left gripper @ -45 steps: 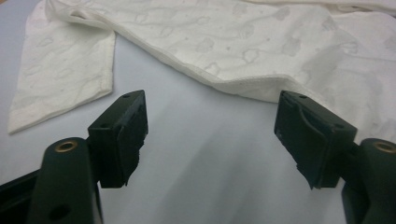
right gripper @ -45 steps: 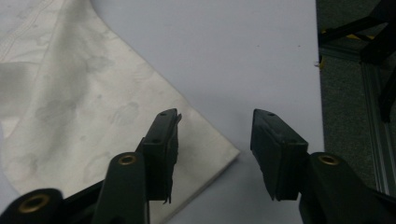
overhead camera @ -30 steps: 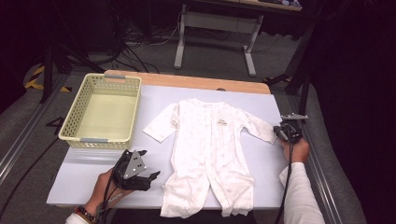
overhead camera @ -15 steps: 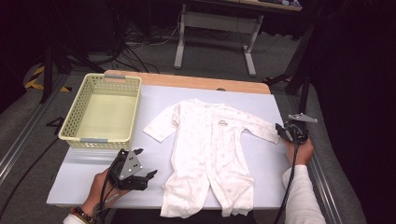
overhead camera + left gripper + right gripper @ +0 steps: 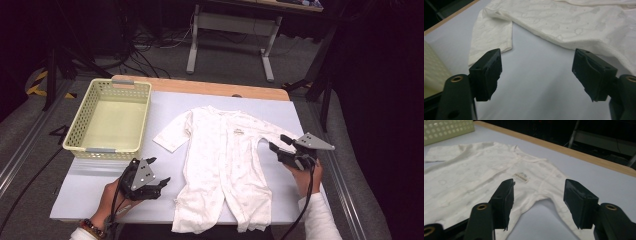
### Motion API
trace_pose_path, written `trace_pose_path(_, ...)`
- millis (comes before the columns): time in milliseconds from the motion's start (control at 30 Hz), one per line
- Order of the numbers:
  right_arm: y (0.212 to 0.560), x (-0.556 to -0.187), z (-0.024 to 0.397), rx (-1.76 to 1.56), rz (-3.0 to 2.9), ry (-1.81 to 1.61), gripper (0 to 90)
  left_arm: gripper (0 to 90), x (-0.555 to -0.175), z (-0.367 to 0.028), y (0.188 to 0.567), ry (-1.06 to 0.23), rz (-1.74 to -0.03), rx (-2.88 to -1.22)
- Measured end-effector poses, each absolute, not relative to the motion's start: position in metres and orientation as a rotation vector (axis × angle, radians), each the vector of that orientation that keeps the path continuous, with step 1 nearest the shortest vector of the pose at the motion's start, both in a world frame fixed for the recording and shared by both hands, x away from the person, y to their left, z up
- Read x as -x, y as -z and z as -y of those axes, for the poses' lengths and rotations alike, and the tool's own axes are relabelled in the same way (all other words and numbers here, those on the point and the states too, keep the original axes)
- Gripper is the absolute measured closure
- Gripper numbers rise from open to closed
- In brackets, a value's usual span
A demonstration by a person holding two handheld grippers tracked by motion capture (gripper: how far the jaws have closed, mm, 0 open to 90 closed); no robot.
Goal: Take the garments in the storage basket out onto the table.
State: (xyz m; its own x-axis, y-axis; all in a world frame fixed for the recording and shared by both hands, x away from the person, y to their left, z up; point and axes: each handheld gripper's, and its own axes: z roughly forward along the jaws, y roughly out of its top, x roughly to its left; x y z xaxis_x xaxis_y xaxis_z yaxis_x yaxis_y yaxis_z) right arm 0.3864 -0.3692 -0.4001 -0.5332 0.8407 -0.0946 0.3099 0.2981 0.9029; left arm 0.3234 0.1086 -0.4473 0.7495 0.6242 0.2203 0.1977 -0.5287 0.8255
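A white baby romper [image 5: 220,160] lies flat and face up on the pale table cover, sleeves spread. My left gripper [image 5: 160,171] hovers near the front edge, left of the romper's body. Its jaws are open and have just closed a little, with bare cover between them; the romper's left sleeve [image 5: 491,37] lies ahead of my left gripper [image 5: 536,72]. My right gripper [image 5: 277,142] is at the end of the right sleeve. My right gripper [image 5: 537,200] has just been opening, and the sleeve [image 5: 549,195] lies loose below the gap, with no pad touching it.
A pale yellow-green plastic basket [image 5: 111,120] stands empty at the back left of the table. The wooden table edge [image 5: 200,87] runs along the far side. Beyond it are a metal stand [image 5: 230,30] and cables on the dark floor.
The right gripper's jaws have opened, and it has shifted left and towards the person beside the sleeve end. The left gripper has hardly moved.
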Motion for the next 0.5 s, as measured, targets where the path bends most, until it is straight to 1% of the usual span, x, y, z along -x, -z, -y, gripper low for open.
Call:
trace_pose_path(33,0.402,-0.383,0.365,-1.011,-2.014,-1.209,42.0,29.8,-0.327,-0.104,0.448,-0.645,-0.618,-2.104)
trace_pose_path(67,0.403,-0.379,0.36,-0.997,-2.037,-1.212,42.0,34.1,-0.333,-0.098,0.448,-0.646,-0.615,-2.121)
trace_pose_path(167,0.407,-0.366,0.345,-0.937,-2.101,-1.209,43.3,41.5,-0.346,-0.086,0.45,-0.672,-0.614,-2.141)
trace_pose_path(200,0.407,-0.363,0.342,-0.914,-2.112,-1.203,44.0,41.6,-0.352,-0.083,0.452,-0.674,-0.63,-2.147)
trace_pose_path(267,0.407,-0.353,0.334,-0.864,-2.131,-1.209,44.5,45.7,-0.364,-0.078,0.456,-0.687,-0.648,-2.156)
trace_pose_path(367,0.409,-0.342,0.327,-0.843,-2.173,-1.247,43.5,46.2,-0.382,-0.074,0.462,-0.68,-0.731,-2.176)
trace_pose_path(467,0.41,-0.334,0.318,-0.804,-2.227,-1.196,40.6,52.3,-0.397,-0.071,0.463,-0.726,-0.772,-2.175)
trace_pose_path(500,0.409,-0.331,0.316,-0.779,-2.232,-1.183,40.0,53.8,-0.4,-0.07,0.463,-0.723,-0.777,-2.177)
